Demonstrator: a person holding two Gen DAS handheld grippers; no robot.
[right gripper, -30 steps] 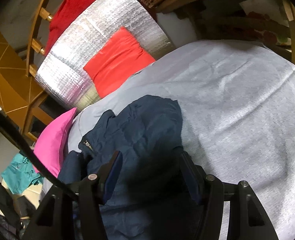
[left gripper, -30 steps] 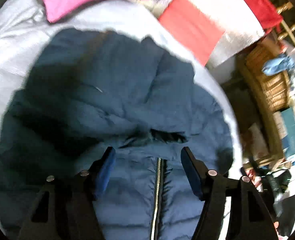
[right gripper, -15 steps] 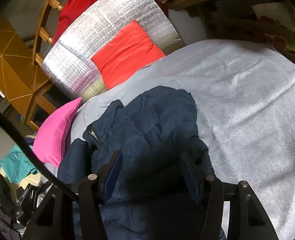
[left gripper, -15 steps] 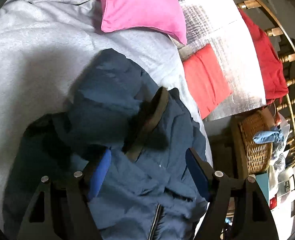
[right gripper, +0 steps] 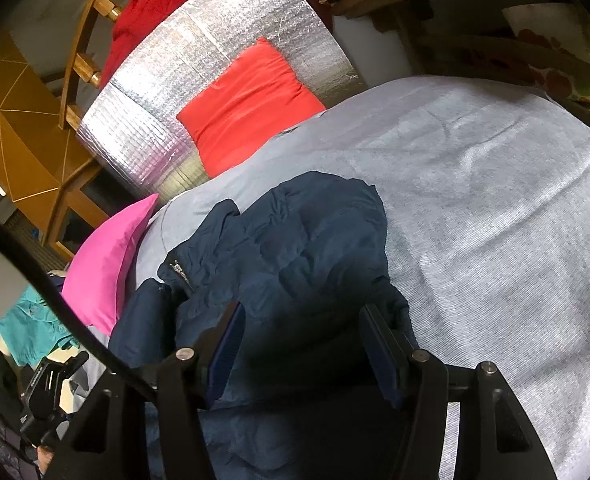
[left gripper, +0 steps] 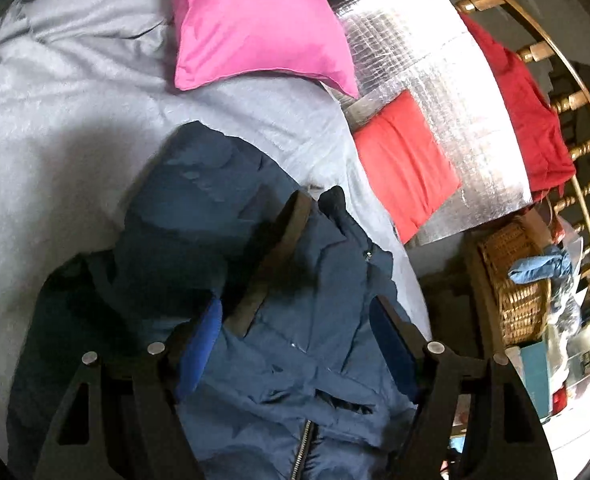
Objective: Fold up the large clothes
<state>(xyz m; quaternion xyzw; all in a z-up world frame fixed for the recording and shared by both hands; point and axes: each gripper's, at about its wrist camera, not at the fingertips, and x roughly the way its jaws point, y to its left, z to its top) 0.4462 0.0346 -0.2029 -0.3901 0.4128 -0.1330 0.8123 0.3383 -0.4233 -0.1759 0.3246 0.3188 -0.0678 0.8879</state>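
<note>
A navy puffer jacket (left gripper: 199, 208) lies crumpled on the grey bed sheet (left gripper: 55, 140). Its zipper (left gripper: 301, 452) runs down at the bottom of the left wrist view, and an olive-brown band (left gripper: 275, 264) crosses the folds. My left gripper (left gripper: 295, 344) hovers open over the jacket's upper part, and its blue pads do not press the cloth. In the right wrist view the jacket (right gripper: 295, 240) bulges up on the sheet (right gripper: 495, 200). My right gripper (right gripper: 303, 348) stands open above its shadowed fabric, nothing pinched between the pads.
A pink pillow (left gripper: 255, 24) lies beyond the jacket. A red cushion (left gripper: 403, 160) leans on a silver foil mat (left gripper: 435, 60) at the bed's edge. A wicker basket (left gripper: 515, 280) and a wooden rail draped with red cloth (left gripper: 535, 120) stand past it.
The left view has swung from the jacket's zipped front toward its upper part and the pink pillow. In the right view the jacket has bulged up and shifted; the right gripper stayed put.
</note>
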